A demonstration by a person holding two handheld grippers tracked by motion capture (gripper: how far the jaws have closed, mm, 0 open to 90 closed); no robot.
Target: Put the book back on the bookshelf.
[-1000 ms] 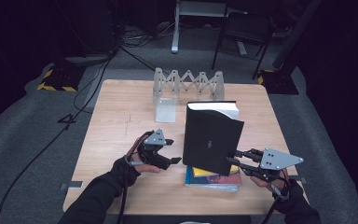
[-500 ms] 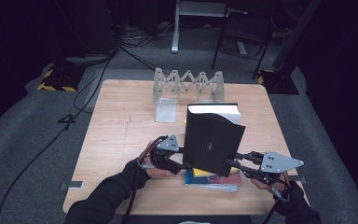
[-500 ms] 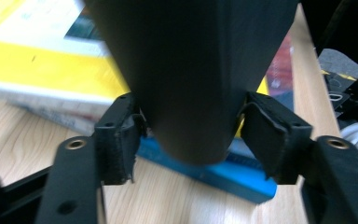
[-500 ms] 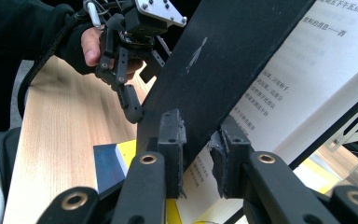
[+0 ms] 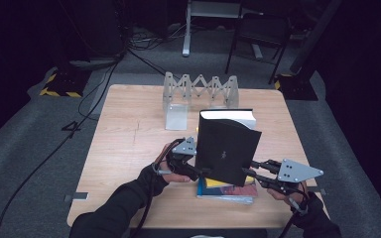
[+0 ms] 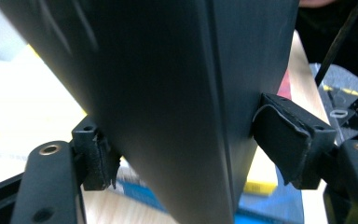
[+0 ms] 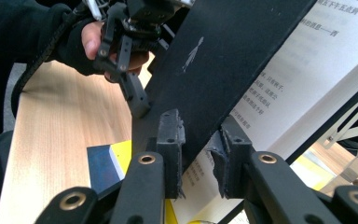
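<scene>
Over wooden table (image 5: 129, 144), both tongs apparently clamp black book (image 5: 225, 146).

Two grippers are over the worktop (image 5: 129, 124): left gripper (image 5: 202, 172), right gripper (image 5: 248, 171). One black book (image 5: 226, 148) stands upright. One flat stack of books (image 5: 225, 191) lies near, count unclear. One folding rack (image 5: 201, 89) and one clear box (image 5: 176, 116) sit far.
</scene>
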